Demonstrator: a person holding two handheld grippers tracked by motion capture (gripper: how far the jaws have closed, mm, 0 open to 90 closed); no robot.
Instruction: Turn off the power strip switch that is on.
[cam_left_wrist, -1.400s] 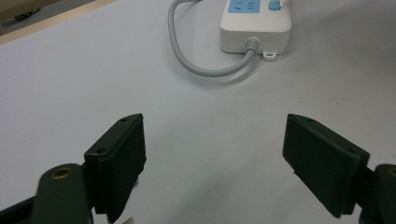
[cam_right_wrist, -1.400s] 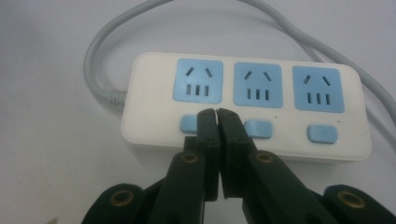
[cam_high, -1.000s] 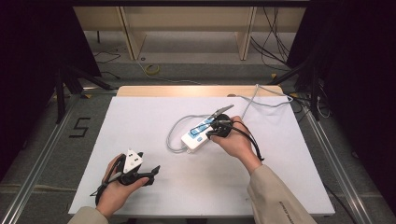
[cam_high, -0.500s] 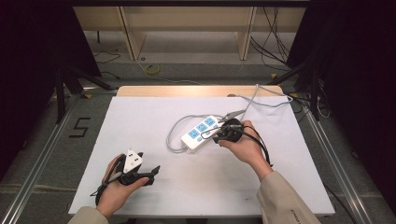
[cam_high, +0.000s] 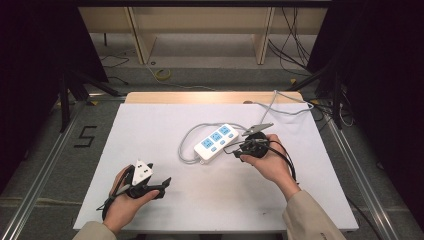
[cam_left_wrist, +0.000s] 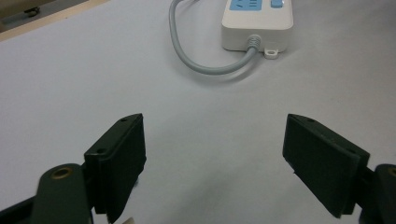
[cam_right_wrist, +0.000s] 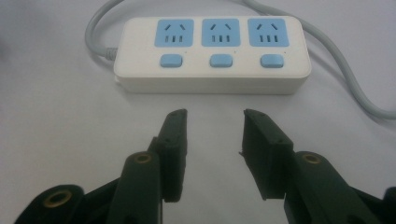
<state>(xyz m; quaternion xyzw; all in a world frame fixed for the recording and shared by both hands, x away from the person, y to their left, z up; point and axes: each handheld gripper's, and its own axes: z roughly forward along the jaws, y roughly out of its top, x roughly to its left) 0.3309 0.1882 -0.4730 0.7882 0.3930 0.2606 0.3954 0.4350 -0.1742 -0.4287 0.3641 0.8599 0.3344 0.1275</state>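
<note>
A white power strip with three blue sockets and three blue buttons lies flat at the middle of the white table. Its grey cable loops to its left. My right gripper sits just right of the strip, a short gap away. In the right gripper view the strip lies broadside beyond the right gripper, whose jaws have just been opening and hold nothing. My left gripper rests open near the front left. The left gripper looks at the strip's cable end farther off.
The grey cable runs off the back right of the table. A wooden strip edges the far side, with shelving behind. Metal rails flank the table, and dark cables lie on the floor at right.
My right gripper has drawn back off the power strip toward the right, and its jaws have opened. The strip and my left hand have stayed put.
</note>
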